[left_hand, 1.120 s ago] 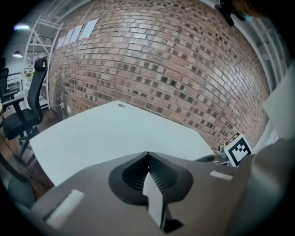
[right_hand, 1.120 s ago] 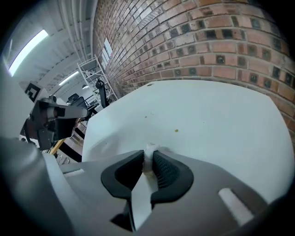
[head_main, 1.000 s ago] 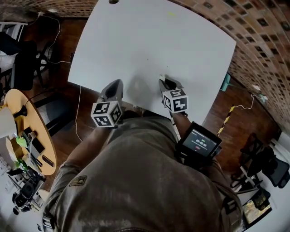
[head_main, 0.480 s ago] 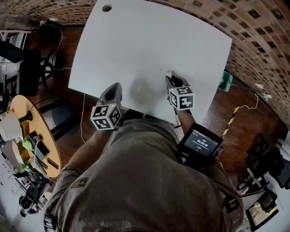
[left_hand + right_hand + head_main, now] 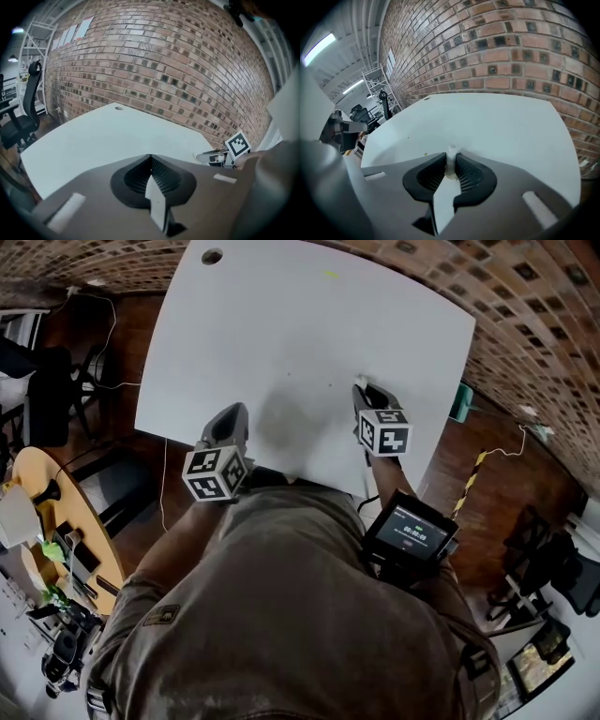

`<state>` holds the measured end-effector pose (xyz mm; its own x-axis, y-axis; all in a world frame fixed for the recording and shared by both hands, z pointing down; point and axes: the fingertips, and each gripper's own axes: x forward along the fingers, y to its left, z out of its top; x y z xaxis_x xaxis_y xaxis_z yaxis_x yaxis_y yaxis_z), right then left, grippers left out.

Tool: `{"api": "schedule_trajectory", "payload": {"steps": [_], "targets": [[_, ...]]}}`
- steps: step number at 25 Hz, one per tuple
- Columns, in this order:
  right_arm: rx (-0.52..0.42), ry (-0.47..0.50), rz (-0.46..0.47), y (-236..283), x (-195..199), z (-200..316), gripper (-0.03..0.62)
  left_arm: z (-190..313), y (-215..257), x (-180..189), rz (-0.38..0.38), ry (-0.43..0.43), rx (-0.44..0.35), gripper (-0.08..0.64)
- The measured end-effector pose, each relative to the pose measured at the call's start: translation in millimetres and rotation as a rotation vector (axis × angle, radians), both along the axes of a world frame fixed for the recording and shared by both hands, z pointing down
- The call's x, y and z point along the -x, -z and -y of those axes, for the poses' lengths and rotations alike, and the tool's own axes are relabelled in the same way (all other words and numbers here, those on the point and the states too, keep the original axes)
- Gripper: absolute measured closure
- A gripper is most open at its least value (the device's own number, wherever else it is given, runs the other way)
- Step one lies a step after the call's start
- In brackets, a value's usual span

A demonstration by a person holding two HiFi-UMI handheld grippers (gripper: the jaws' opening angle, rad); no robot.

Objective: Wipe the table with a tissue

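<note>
The right claw (image 5: 362,390) is clamped on a small tissue wad (image 5: 451,158), tip low over the white tabletop (image 5: 281,324) around 5 o'clock, probably for wiping. The left claw (image 5: 234,413), jaws together and empty, hovers at 7 o'clock.

Head view: even, diffuse light, the white table (image 5: 309,334) bright without glare, one soft grey shadow at its lower middle; the frame's left and right edges fall dim, and strong barrel distortion bows the table's edges. Both gripper views are fisheye circles with black corners that curve the brick wall (image 5: 164,70). A strip light (image 5: 318,47) glows at upper left in the right gripper view. There the near tissue (image 5: 450,165) pinched by the right hand-held gripper (image 5: 451,153) is a soft, washed-out blur
</note>
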<state>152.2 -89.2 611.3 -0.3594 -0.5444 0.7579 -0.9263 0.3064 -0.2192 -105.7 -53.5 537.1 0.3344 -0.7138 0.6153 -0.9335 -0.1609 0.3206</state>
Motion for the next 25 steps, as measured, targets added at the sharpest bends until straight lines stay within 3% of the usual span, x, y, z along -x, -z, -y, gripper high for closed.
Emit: {"api": "schedule_trajectory", "payload": {"steps": [8, 25], "targets": [[0.025, 0.046, -0.047, -8.6, 22.9, 6.4, 0.52, 2.7, -5.2, 28.4, -0.019, 0.036, 0.012, 0.558], [0.055, 0.24, 0.016, -9.5, 91.3, -26.0, 0.52, -4.5, 2.7, 35.6, -0.017, 0.059, -0.005, 0.558]]}}
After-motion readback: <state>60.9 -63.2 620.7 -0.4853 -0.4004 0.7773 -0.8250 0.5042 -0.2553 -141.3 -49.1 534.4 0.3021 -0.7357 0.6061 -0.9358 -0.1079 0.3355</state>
